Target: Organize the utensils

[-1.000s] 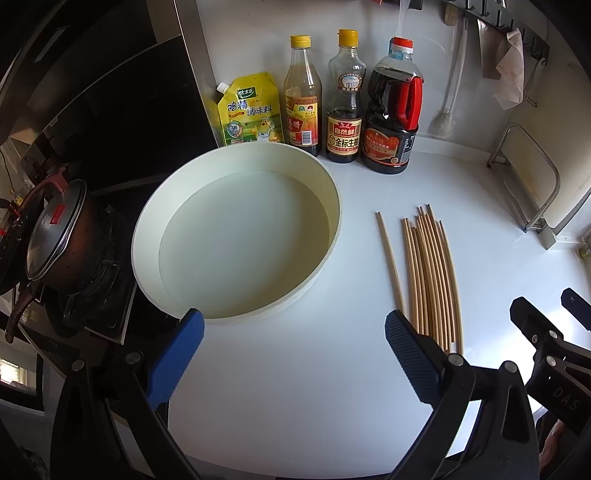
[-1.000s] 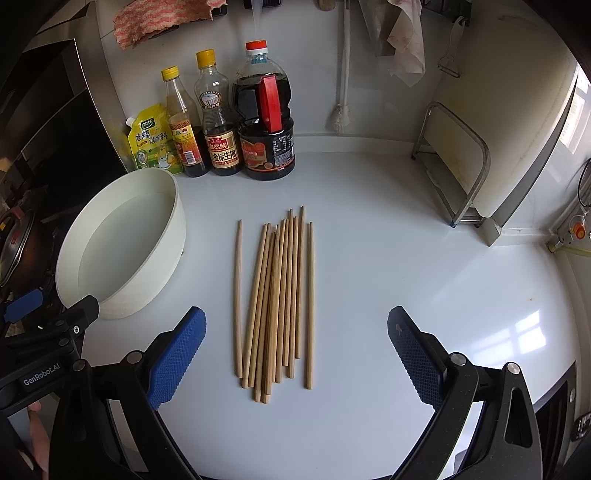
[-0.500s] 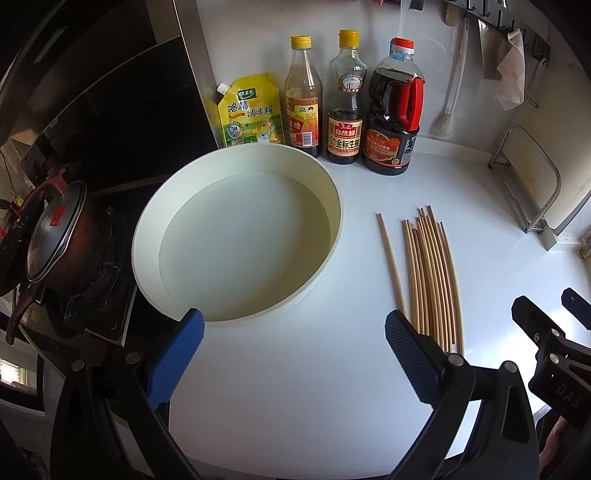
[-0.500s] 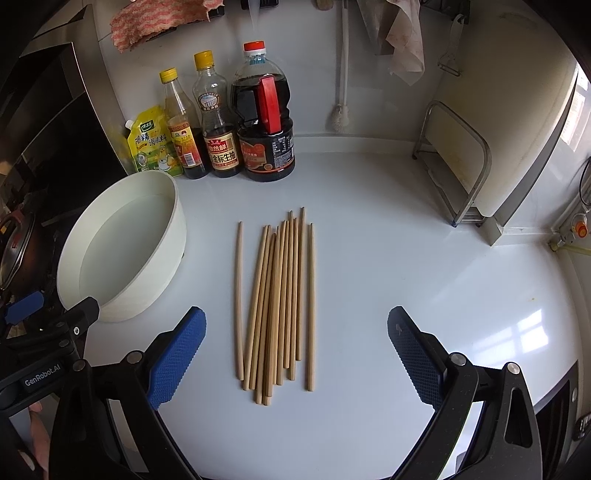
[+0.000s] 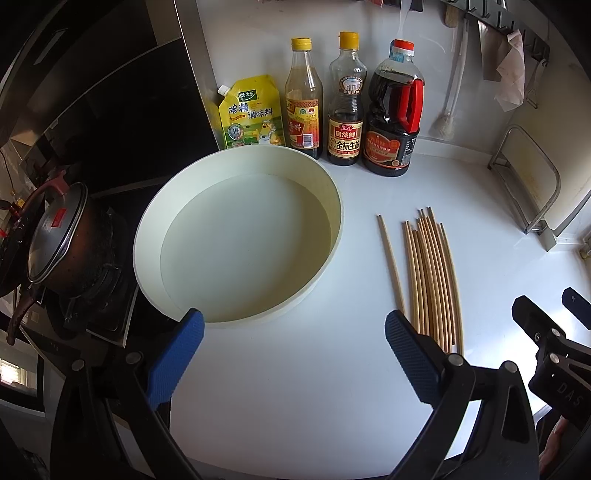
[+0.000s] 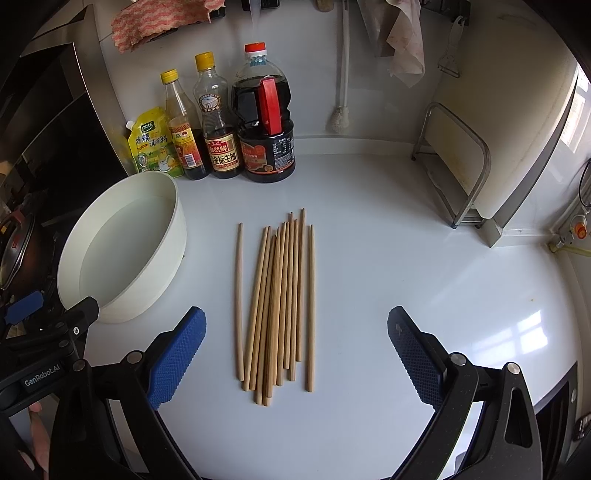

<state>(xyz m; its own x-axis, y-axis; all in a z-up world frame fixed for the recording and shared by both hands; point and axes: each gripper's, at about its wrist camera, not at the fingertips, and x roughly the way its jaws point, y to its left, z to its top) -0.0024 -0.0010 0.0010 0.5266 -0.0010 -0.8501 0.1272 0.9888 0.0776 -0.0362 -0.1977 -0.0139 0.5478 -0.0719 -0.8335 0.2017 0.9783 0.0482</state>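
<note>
Fingers [image 6: 177, 356] of right gripper [image 6: 295, 354] wide apart, empty, above chopsticks [image 6: 280, 302], left gripper [image 5: 291, 358] likewise.

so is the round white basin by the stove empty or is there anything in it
Empty of utensils: the round white basin shows only its bare pale floor, and the wooden chopsticks all lie outside on the white counter.

I'm looking at a home kitchen: a lidded pot [image 5: 51, 240] is sitting on a gas stove [image 5: 99, 295] at far left, sauce bottles [image 6: 221, 122] are lining the back wall, and a dishcloth [image 6: 162, 22] is hanging above the white countertop [image 6: 406, 277].
</note>
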